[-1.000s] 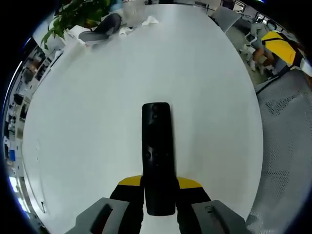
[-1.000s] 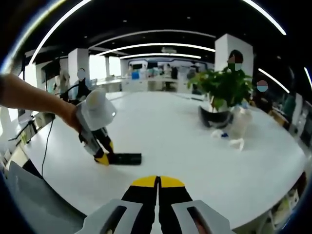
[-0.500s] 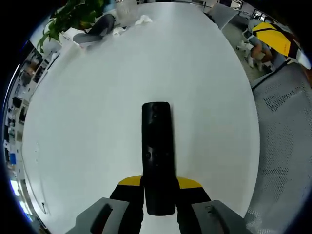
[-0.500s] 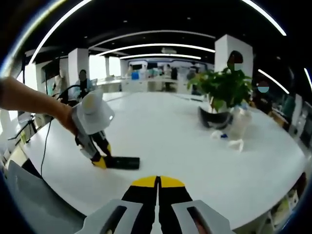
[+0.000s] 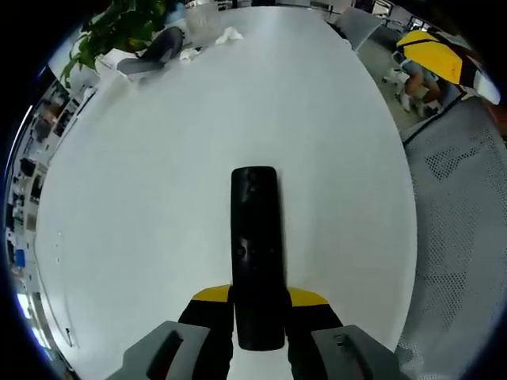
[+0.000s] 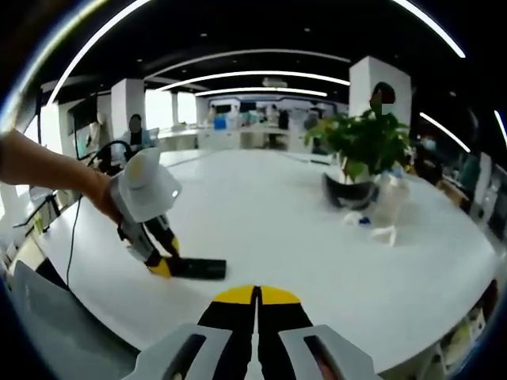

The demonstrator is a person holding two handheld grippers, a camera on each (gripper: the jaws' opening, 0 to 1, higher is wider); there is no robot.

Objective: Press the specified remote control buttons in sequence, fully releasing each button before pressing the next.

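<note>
A long black remote control [image 5: 257, 253] lies lengthwise between the yellow-tipped jaws of my left gripper [image 5: 258, 299], which is shut on its near end. The remote points away over the white table [image 5: 158, 198]. In the right gripper view the same remote [image 6: 198, 268] lies flat on the table, with the left gripper [image 6: 162, 265] clamped on its left end and a person's arm behind it. My right gripper [image 6: 257, 297] hovers nearer the table's front edge, its jaws pressed together with nothing between them.
A potted green plant [image 6: 360, 150] in a dark pot stands at the table's far side, with a clear bottle [image 6: 392, 198] and crumpled paper beside it. A mesh chair [image 5: 459, 198] sits off the table's right edge. Office desks and people fill the background.
The left gripper and the remote have shifted slightly to the left in the right gripper view, with the gripper tilting more. The right gripper has held still.
</note>
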